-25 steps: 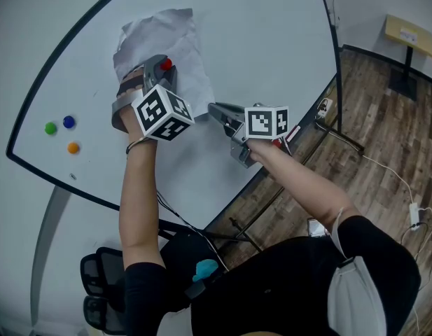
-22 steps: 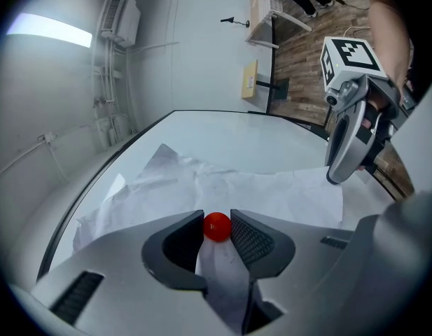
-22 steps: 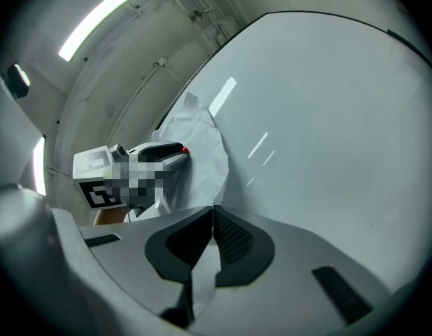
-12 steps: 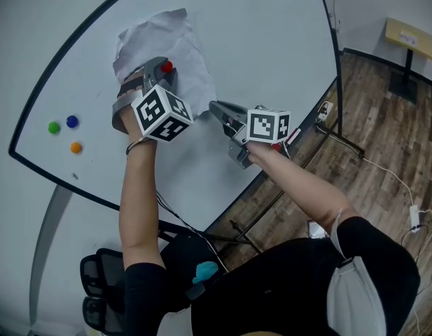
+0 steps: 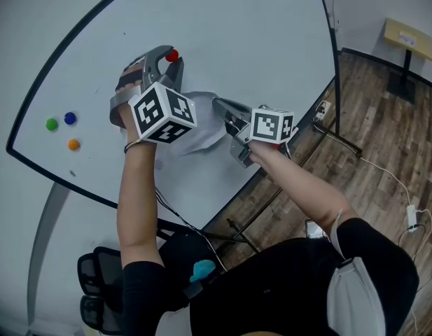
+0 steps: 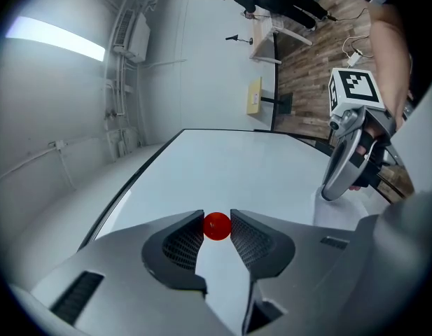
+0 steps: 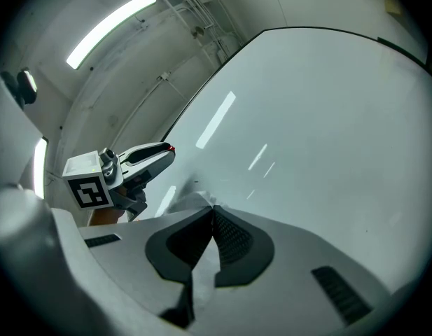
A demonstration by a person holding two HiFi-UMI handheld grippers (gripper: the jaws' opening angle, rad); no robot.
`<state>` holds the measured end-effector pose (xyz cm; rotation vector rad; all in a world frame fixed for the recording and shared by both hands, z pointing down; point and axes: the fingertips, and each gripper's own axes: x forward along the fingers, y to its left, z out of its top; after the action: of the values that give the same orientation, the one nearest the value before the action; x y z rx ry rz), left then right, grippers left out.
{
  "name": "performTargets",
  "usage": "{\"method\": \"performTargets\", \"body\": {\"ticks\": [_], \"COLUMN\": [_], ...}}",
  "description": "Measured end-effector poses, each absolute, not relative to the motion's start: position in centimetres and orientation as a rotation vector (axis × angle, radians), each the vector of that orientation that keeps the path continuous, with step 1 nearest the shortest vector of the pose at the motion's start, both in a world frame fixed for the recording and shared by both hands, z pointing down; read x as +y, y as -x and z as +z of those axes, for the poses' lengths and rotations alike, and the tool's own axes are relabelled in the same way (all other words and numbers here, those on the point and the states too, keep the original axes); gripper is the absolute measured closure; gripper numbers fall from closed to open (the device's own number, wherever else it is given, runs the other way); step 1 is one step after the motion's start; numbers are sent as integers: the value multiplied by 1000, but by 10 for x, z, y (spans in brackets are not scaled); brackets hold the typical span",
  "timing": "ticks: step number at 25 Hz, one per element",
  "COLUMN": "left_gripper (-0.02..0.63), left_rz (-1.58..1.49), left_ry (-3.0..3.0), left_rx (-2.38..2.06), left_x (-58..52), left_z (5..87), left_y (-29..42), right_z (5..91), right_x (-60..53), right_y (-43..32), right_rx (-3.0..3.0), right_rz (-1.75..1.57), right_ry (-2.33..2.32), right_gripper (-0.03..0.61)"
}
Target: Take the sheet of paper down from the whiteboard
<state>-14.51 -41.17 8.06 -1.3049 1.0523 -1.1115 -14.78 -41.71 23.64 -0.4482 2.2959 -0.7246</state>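
The crumpled white sheet of paper [image 5: 194, 126] is off the whiteboard [image 5: 265, 33] and droops from my right gripper [image 5: 217, 103], which is shut on its edge. In the right gripper view the paper [image 7: 200, 204] is pinched between the closed jaws of the right gripper [image 7: 213, 212]. My left gripper [image 5: 172, 56] is up and to the left of the sheet, shut on a small red magnet [image 5: 173, 55]. The left gripper view shows the red magnet [image 6: 216, 226] clamped between both pads of the left gripper [image 6: 216, 227], clear of the board.
Green [image 5: 52, 124], blue [image 5: 70, 118] and orange [image 5: 73, 144] magnets stick to the board's left part. The board's black frame and stand [image 5: 336, 89] run along the right above a wooden floor with cables. An office chair [image 5: 96, 285] is at the lower left.
The left gripper lifted the red magnet off the paper and moved up the board. The freed sheet dropped from the board and now hangs crumpled from the right gripper.
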Motion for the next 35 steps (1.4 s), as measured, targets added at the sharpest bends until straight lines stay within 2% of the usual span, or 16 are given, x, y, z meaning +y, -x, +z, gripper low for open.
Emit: {"method": "performTargets", "body": {"ticks": [35], "left_gripper": [483], "left_rz": [-1251], "left_ry": [1314], "left_rx": [1103], "left_x": [-441], "left_z": [105], "left_y": [183], "right_z": [246], "right_x": [-416], "right_y": [143], "right_rx": [2314], "right_rz": [-720], "right_ry": [492], "right_gripper": [560]}}
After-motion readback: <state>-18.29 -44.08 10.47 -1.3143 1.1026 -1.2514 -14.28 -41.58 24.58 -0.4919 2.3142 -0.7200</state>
